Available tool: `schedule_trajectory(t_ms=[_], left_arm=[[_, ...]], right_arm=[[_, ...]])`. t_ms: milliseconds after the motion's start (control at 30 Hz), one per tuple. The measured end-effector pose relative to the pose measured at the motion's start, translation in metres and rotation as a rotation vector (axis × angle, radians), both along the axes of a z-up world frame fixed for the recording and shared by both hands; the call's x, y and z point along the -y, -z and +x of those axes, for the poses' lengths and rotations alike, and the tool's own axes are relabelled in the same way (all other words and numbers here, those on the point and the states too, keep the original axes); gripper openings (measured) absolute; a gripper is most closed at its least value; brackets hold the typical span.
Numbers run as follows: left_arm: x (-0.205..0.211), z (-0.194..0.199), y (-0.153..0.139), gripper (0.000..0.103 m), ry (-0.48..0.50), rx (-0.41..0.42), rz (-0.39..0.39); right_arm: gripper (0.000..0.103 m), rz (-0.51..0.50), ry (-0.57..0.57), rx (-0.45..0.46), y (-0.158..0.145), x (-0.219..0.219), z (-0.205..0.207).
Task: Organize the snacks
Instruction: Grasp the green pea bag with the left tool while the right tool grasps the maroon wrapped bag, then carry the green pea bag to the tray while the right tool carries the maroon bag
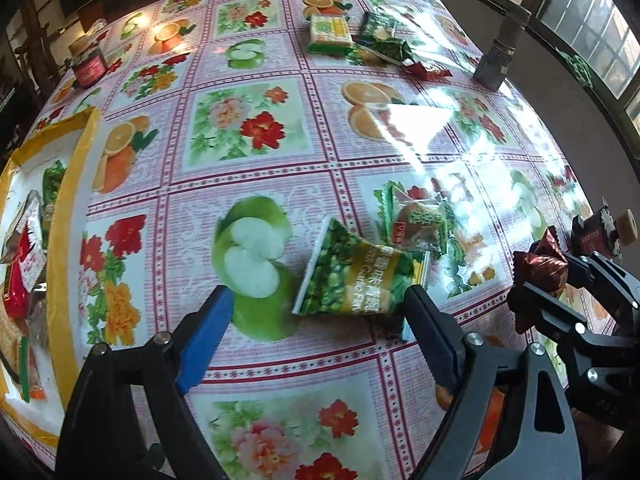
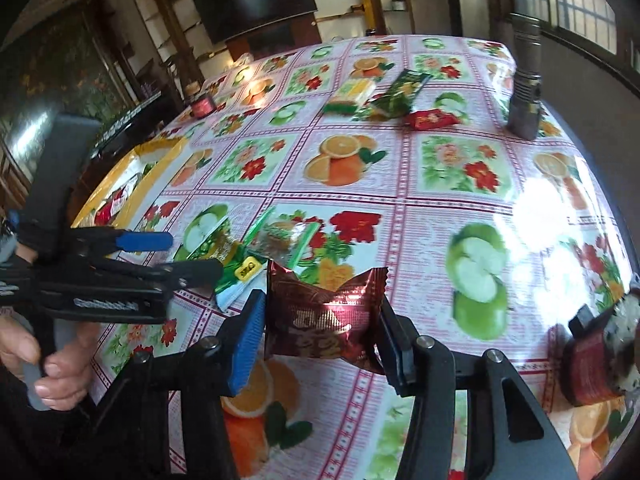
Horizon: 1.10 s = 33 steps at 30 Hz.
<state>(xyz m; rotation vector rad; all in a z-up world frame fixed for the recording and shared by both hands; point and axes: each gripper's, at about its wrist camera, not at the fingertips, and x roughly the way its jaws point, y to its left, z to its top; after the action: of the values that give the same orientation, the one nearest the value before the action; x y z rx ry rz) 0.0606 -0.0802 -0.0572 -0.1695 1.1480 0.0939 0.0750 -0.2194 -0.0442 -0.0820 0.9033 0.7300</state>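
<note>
Maroon snack packet [image 2: 324,316] sits gripped in right claw [image 2: 320,336]; left claw [image 1: 316,320] gapes wide.

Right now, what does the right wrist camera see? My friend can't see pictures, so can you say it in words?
The right gripper squeezes a dark red foil snack packet above a fruit-and-flower tablecloth. To its left, a hand holds the left gripper, open, near green snack packets. More snacks lie farther back, and a yellow-rimmed box sits at the table's left edge.
</note>
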Motion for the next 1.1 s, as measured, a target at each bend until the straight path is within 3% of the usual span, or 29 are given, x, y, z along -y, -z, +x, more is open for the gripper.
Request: schedule_trajectory(t_ms=[167, 267, 300, 567, 800, 1100], left_arm=[[0.018, 0.011, 0.012, 0.09, 0.023, -0.002, 0.078], [0.02, 0.01, 0.009, 0.072, 0.041, 0.033, 0.079], [0.02, 0.01, 0.007, 0.054, 0.045, 0.044, 0.076], [0.004, 0.003, -0.002, 0.038, 0.016, 0.068, 0.012], [-0.022, -0.015, -0.019, 0.023, -0.061, 0.099, 0.023], [-0.042, -0.033, -0.033, 0.021, -0.126, 0.136, 0.07]], right_arm=[[0.053, 0.037, 0.025, 0.002, -0.003, 0.012, 0.004], [0.053, 0.046, 0.024, -0.004, -0.002, 0.014, 0.006], [0.053, 0.048, 0.023, -0.006, -0.002, 0.014, 0.007], [0.053, 0.08, 0.001, -0.008, -0.006, 0.011, 0.003], [0.053, 0.091, -0.038, -0.001, -0.01, -0.005, 0.0], [0.053, 0.104, -0.084, 0.01, -0.017, -0.027, -0.007]])
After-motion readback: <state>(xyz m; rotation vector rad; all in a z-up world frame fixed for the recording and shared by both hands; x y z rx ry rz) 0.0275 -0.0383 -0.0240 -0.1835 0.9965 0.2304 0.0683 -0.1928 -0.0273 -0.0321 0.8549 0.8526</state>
